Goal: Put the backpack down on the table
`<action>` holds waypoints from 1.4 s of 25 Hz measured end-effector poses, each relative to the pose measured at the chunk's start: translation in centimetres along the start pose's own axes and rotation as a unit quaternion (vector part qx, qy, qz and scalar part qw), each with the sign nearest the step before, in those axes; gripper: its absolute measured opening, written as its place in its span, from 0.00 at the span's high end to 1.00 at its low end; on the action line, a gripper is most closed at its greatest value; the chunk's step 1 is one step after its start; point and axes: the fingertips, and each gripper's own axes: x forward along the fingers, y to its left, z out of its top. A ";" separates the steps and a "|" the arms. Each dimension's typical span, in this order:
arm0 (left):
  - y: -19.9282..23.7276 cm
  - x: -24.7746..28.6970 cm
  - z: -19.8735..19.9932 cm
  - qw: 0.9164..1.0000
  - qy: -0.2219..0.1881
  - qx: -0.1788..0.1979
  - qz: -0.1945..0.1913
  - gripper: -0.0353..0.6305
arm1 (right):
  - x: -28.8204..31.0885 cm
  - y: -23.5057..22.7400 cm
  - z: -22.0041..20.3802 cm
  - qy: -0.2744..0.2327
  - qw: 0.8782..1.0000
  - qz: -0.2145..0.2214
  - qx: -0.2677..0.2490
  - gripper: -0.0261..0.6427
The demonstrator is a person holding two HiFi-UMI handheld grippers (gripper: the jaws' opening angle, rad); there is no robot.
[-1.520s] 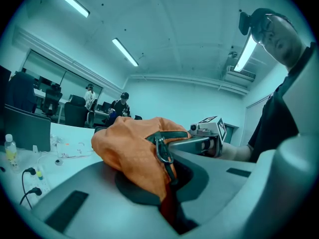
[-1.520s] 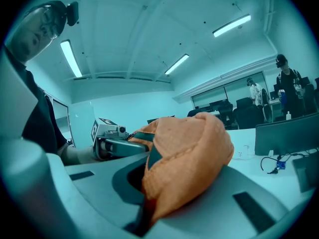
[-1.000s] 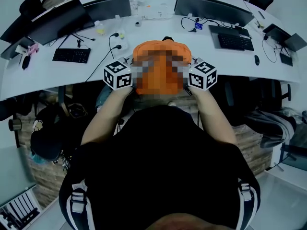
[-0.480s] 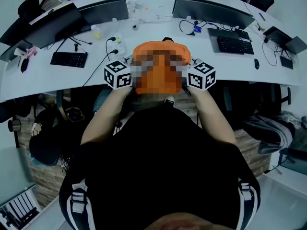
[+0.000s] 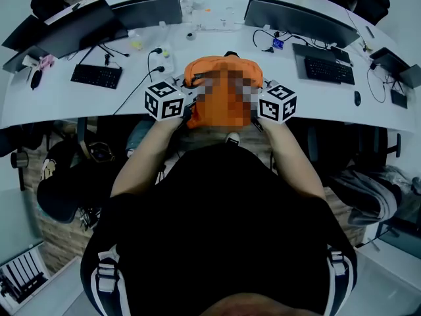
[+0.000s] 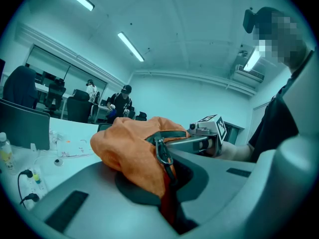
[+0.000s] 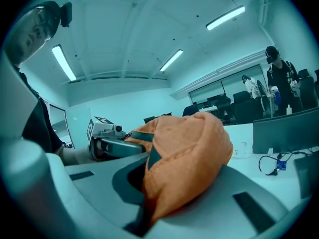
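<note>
An orange backpack (image 5: 223, 68) hangs between both grippers over the front edge of the white curved table (image 5: 79, 107); a mosaic patch covers its middle. My left gripper (image 5: 189, 103) is shut on the fabric and dark strap at the backpack's left side. My right gripper (image 5: 254, 103) is shut on its right side. In the left gripper view the orange fabric (image 6: 129, 148) and a strap buckle (image 6: 162, 151) are pinched in the left gripper (image 6: 167, 188), with the right gripper's marker cube (image 6: 213, 127) behind. In the right gripper view the backpack (image 7: 192, 151) bulges out of the right gripper (image 7: 144, 198).
Monitors (image 5: 148, 8) (image 5: 296, 18), keyboards (image 5: 97, 76) (image 5: 329, 70), a power strip with cables (image 5: 164, 56) and small items lie on the table beyond the backpack. Chairs and a dark bag (image 5: 62, 183) stand under the table. People (image 6: 119, 101) sit far back.
Both grippers and the backpack have edged slightly toward the table. Both grips look the same.
</note>
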 end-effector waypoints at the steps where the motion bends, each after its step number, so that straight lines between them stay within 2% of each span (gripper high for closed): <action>1: 0.2 0.1 0.0 1.000 0.000 -0.001 0.001 0.90 | 0.1 -0.2 0.0 0.001 1.000 0.001 0.000 0.92; 26: 2.8 2.7 -0.9 0.999 0.014 -0.034 0.004 0.90 | 1.3 -4.0 -0.7 0.027 0.999 0.007 0.016 0.92; 35: 3.9 4.4 -1.0 0.999 0.019 -0.029 0.012 0.90 | 1.5 -6.1 -0.9 0.031 0.999 0.014 0.025 0.92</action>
